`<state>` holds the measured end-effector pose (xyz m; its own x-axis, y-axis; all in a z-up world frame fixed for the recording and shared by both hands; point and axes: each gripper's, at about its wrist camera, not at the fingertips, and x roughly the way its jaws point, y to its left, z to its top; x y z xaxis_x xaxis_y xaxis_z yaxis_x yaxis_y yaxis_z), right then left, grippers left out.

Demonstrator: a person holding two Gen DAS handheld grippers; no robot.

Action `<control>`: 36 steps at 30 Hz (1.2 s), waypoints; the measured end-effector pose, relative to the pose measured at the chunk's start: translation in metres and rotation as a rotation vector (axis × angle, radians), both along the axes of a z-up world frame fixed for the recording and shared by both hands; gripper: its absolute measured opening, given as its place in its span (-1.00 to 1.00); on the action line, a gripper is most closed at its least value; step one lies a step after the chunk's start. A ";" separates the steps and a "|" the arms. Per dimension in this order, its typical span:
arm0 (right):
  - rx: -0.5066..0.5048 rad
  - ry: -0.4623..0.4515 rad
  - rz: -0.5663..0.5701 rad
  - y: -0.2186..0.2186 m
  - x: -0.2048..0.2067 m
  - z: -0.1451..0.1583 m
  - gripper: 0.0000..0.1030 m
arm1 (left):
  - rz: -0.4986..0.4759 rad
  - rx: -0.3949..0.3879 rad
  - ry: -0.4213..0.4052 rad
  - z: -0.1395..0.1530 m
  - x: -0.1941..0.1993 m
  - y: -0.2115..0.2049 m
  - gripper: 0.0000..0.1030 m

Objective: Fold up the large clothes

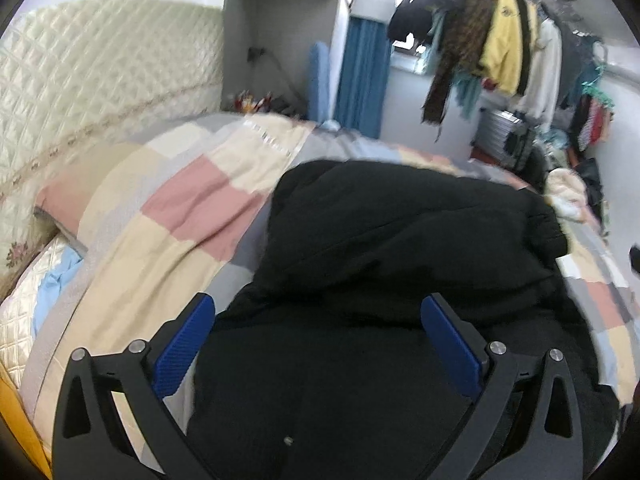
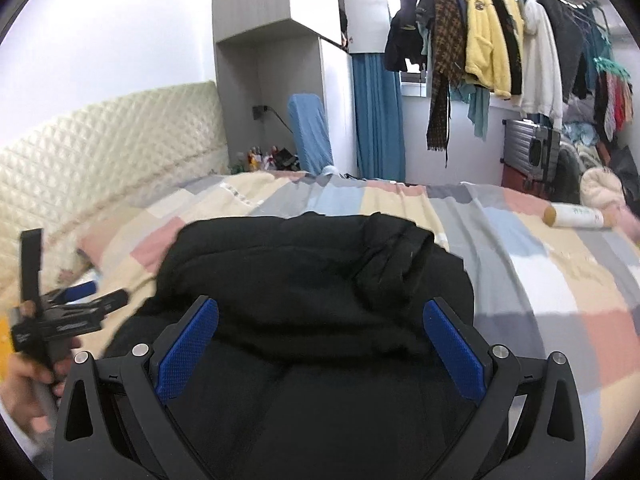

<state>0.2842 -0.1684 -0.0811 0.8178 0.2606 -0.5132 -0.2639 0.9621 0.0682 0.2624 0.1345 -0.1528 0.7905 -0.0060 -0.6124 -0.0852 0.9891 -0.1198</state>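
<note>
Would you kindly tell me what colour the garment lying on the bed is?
The garment is plain black, clearest in the right wrist view.

Black garment (image 1: 400, 280): near part cut off by the bottom edge in both wrist views; its folds are lost in the dark cloth, so sleeves and hem cannot be told apart. It hides the bed cover (image 1: 180, 220) beneath it. Small items on the bedside ledge (image 2: 264, 158): too small and smeared to identify. Hanging clothes (image 1: 500, 52): motion-blurred in the left view. Left claw (image 2: 86, 298) in the right view: blurred, finger gap unreadable there. Person's hand (image 2: 28, 376): cropped at the frame edge.
</note>
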 end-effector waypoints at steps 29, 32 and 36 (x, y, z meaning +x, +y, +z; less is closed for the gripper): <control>0.217 -0.058 0.189 -0.013 0.057 -0.003 -0.62 | 0.285 -0.058 0.102 -0.056 0.095 0.077 0.99; 0.285 -0.098 0.195 -0.018 0.049 0.013 -0.67 | 0.302 -0.119 0.102 -0.056 0.092 0.090 0.99; 0.269 -0.129 0.147 -0.026 0.047 0.019 -0.78 | 0.284 -0.150 0.077 -0.050 0.087 0.089 0.99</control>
<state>0.3312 -0.1949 -0.0625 0.8154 0.4925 -0.3043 -0.4213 0.8653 0.2715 0.3490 0.2232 -0.2030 0.7248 0.1129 -0.6796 -0.3693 0.8965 -0.2449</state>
